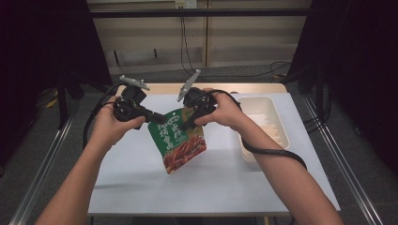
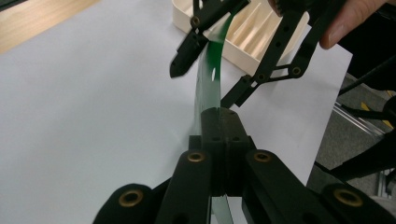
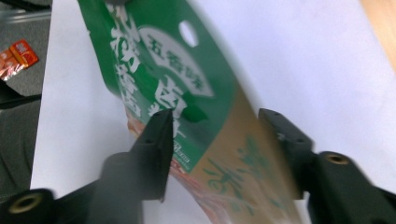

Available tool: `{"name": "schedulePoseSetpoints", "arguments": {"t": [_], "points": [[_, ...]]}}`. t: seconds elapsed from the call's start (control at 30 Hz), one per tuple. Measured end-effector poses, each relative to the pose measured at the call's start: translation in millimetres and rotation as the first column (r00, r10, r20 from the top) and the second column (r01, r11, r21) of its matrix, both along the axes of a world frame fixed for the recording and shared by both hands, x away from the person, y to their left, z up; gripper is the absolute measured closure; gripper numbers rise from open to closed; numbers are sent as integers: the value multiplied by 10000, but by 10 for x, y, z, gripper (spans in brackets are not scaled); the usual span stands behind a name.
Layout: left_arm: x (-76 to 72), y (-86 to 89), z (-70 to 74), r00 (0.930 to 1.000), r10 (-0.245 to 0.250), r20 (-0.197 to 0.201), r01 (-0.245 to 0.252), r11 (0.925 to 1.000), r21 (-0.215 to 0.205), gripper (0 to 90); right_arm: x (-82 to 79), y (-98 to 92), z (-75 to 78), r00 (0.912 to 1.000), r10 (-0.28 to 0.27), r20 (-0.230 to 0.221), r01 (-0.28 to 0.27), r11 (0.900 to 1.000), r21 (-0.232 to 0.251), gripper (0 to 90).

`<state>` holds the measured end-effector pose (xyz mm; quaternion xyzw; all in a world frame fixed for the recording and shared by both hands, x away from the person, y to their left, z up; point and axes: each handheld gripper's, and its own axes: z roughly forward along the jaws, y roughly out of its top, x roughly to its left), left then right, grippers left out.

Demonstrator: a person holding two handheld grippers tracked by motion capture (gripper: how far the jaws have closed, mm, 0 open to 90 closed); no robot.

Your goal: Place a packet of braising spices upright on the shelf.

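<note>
A green and red snack pouch [image 1: 178,140] hangs in the air over the white table [image 1: 136,178], tilted with its red end down. My left gripper [image 1: 157,117] is shut on the pouch's upper left edge; in the left gripper view the thin green edge [image 2: 208,74] runs out from between the closed jaws [image 2: 219,116]. My right gripper [image 1: 186,123] is at the pouch's upper right. Its jaws [image 3: 217,120] stand on either side of the pouch [image 3: 187,93] with a gap, open. The left gripper view also has the right gripper [image 2: 201,86] straddling the pouch's edge.
A cream plastic tray [image 1: 272,117] with ribbed compartments sits at the table's right side, and its rim [image 2: 243,46] lies behind the grippers. A small red packet [image 3: 16,56] lies on the floor off the table's edge. Cables trail from both grippers.
</note>
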<state>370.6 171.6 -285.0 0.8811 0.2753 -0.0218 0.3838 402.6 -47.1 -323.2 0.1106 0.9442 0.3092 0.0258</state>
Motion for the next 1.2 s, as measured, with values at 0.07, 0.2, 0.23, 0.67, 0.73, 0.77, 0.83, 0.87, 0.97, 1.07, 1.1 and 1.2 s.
{"name": "schedulePoseSetpoints", "arguments": {"t": [0.07, 0.2, 0.23, 0.67, 0.73, 0.77, 0.83, 0.87, 0.97, 1.07, 1.1, 1.2], "points": [[7, 9, -2, 10000, 25, 25, -25, 10000, -16, 900, -3, 7, 11, 10000, -48, 37, 50, 9995, -324, 605], [7, 17, -12, 10000, 38, 16, -38, 9998, -201, 900, -10, -2, 29, 10000, 50, -46, -53, 9982, -591, 678], [9, 21, -9, 10000, -9, -16, 9, 9999, -171, 900, -13, -3, 35, 10000, 52, -60, -56, 9980, -634, 695], [6, 28, -64, 9992, 259, 291, -235, 9964, -813, 841, -69, -33, 115, 9985, 101, -541, -183, 9879, -1538, 900], [4, 46, -72, 9991, 305, 297, -277, 9954, -912, 820, -70, -45, 119, 9980, 7, -633, -115, 9852, -1711, 900], [-3, 65, -76, 9984, 437, 352, -403, 9950, -916, 793, -70, -52, 119, 9981, -26, -612, -82, 9844, -1757, 900], [-9, 101, -86, 9959, 624, 653, -558, 9935, -994, 703, -73, -73, 125, 9971, -88, -753, -51, 9833, -1818, 900], [-9, 125, -91, 9948, 655, 774, -580, 9937, -962, 645, -71, -85, 130, 9962, -217, -839, 53, 9816, -1908, 900], [-25, 163, -130, 9919, 818, 974, -709, 9914, -1099, 558, -64, -113, 136, 9942, -482, -957, 273, 9776, -2088, 900], [-25, 195, -180, 9891, 1100, 977, -988, 9887, -1130, 450, -60, -121, 146, 9921, -626, -1090, 364, 9731, -2274, 900], [-19, 200, -203, 9884, 1160, 983, -1046, 9879, -1146, 408, -61, -120, 147, 9918, -687, -1080, 423, 9722, -2302, 900], [-14, 222, -256, 9868, 1254, 1029, -1128, 9864, -1197, 367, -59, -108, 157, 9906, -723, -1159, 421, 9687, -2446, 900]]}}
